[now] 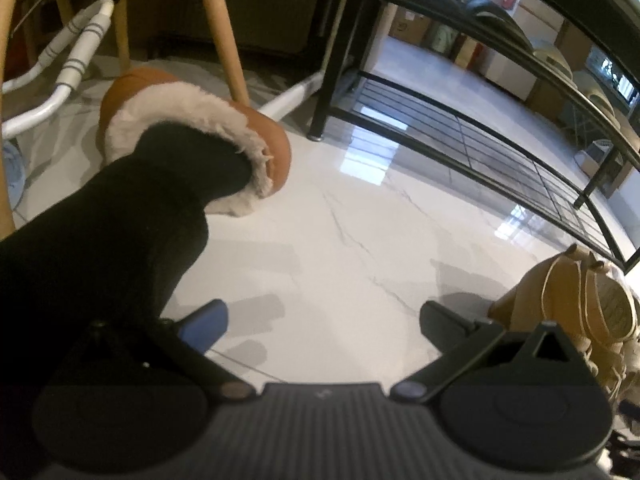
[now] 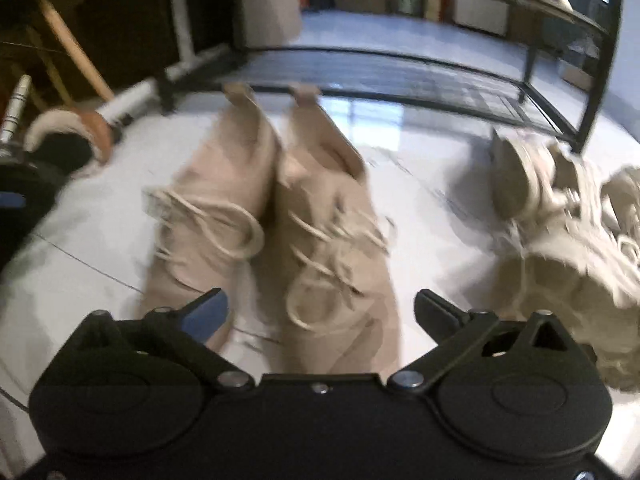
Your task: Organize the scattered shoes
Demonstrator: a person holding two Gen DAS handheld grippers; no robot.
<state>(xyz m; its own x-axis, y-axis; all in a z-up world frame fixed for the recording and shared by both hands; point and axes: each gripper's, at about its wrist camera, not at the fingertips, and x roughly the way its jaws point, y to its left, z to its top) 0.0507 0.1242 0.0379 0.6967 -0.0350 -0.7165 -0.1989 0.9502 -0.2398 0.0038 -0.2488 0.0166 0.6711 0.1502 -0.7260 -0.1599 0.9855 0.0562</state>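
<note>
Tan leather, fleece trim: a slipper (image 1: 192, 128) worn on a dark-socked leg (image 1: 120, 220); not loose stock.
Left view, floor: glossy white marble tile (image 1: 340, 240), bare between the fingers.
Left view, tongs: left gripper (image 1: 324, 316) spread wide, holding nothing.
Left view, rack: black wire shoe rack (image 1: 460, 132) ahead and right; lowest tier looks vacant here.
Left view, shoe: tan laced shoe (image 1: 580, 304) just beside the right finger, outside the gap.
Right view, pair: beige laced boots (image 2: 280, 216) side by side on the floor, far ends touching the rack's front rail; view blurred.
Right view, tongs: right gripper (image 2: 320, 312) spread, empty, over the right boot's near end.
Right view, strays: pale sneakers (image 2: 560, 220) tumbled, well right of the fingers.
Step, judged: approach to a first grasp.
Next move, judged: lower, close on one boot's collar, lift to the bottom tier.
</note>
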